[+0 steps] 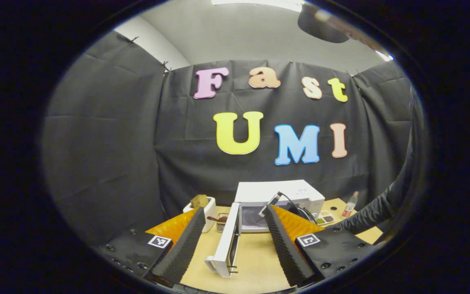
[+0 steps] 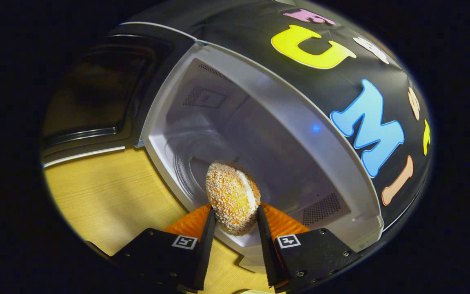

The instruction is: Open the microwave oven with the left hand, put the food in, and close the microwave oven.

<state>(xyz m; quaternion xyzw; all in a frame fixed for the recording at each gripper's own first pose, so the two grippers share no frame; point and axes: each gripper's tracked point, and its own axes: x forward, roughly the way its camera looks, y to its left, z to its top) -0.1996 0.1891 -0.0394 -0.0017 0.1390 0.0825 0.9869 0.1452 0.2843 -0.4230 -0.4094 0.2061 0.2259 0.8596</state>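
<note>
The white microwave (image 1: 278,191) stands at the back of the wooden table (image 1: 255,253), its door (image 1: 227,245) swung wide open toward me. My left gripper (image 1: 233,209) hovers open in front of it, holding nothing. Farther off, my right gripper (image 1: 275,199) reaches into the oven's opening, trailing a black cable. In the right gripper view, the right gripper (image 2: 236,210) is shut on a round crumb-coated bun with a white filling (image 2: 231,198). The bun hangs at the mouth of the lit cavity (image 2: 259,134), above the near edge of the glass turntable (image 2: 190,155). The dark door (image 2: 96,94) is to the left.
Left of the microwave stand a white container (image 1: 204,206) and a small glass jar (image 1: 220,222). To its right lie a compartment tray of food (image 1: 324,218) and a bottle (image 1: 350,204). A dark sleeve (image 1: 373,212) crosses the table's right side.
</note>
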